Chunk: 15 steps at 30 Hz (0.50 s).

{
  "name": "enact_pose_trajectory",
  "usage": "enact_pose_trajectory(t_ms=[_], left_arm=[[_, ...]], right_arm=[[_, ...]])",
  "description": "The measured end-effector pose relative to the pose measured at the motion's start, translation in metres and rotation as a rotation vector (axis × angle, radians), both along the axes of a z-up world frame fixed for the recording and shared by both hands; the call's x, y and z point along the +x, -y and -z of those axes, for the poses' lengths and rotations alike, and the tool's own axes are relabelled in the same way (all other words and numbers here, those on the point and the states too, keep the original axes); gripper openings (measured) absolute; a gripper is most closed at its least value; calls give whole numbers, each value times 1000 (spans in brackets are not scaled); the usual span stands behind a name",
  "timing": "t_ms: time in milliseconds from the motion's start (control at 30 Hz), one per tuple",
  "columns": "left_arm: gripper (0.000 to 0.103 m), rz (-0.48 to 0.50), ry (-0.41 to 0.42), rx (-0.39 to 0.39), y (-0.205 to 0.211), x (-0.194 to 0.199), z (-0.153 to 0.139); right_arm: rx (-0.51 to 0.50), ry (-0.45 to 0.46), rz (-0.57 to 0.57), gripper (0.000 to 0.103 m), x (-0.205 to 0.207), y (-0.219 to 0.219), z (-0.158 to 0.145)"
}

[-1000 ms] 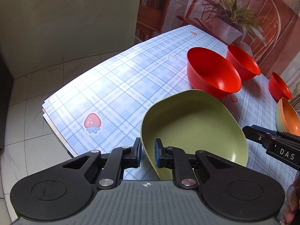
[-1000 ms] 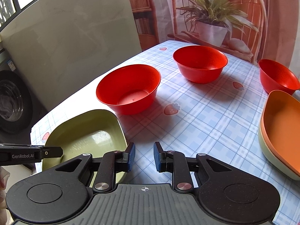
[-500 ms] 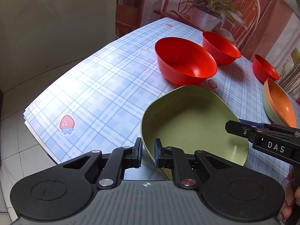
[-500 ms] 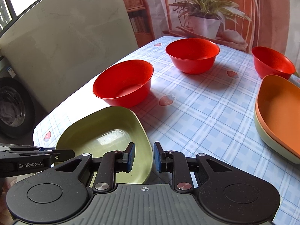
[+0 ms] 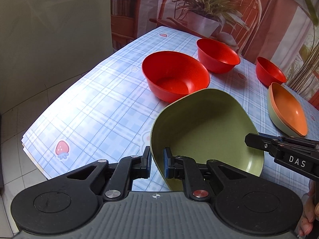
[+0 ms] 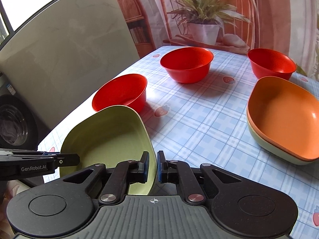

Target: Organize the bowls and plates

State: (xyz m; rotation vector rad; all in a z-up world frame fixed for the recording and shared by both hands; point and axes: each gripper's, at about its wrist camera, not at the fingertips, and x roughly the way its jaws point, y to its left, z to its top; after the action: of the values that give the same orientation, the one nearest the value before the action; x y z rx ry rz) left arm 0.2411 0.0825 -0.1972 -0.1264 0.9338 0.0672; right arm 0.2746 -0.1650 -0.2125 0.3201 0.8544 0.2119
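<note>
A green squarish plate (image 5: pixel 207 127) hangs tilted above the table, held by both grippers. My left gripper (image 5: pixel 157 162) is shut on its near left rim. My right gripper (image 6: pixel 152 166) is shut on its opposite rim; the plate (image 6: pixel 107 137) fills the lower left of the right wrist view. Each gripper also shows in the other's view: the right one (image 5: pixel 279 149) and the left one (image 6: pixel 39 162). An orange plate (image 6: pixel 285 117) is stacked on a pale green plate (image 6: pixel 279 151) at the right; this stack also shows in the left wrist view (image 5: pixel 287 109). Three red bowls stand farther back: near left (image 6: pixel 121 93), middle (image 6: pixel 186 63), far right (image 6: pixel 272 62).
The table carries a blue checked cloth with strawberry prints (image 6: pixel 199 123). Its left edge (image 5: pixel 33 149) drops to a tiled floor. A washing machine (image 6: pixel 14 125) stands at the left. A backdrop with a potted plant (image 6: pixel 203 20) closes the far end.
Both grippers have carried the green plate up and to the right, toward the orange stack. The right gripper now grips the plate's rim, which was outside its jaws before.
</note>
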Motion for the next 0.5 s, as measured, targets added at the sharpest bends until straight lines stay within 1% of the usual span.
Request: enact_pose_trajectory(t_ms=[167,333,500], left_arm=[[13,56,43,24,20,12,-18],[14,128,82,70,48,25,-34],[14,202,112,84,79,43,-47]], right_arm=[[32,25,65,8,-10,22,-7],[71,62,140,8,-24,49,-15],[107,99,227,9,-39,80,-20]])
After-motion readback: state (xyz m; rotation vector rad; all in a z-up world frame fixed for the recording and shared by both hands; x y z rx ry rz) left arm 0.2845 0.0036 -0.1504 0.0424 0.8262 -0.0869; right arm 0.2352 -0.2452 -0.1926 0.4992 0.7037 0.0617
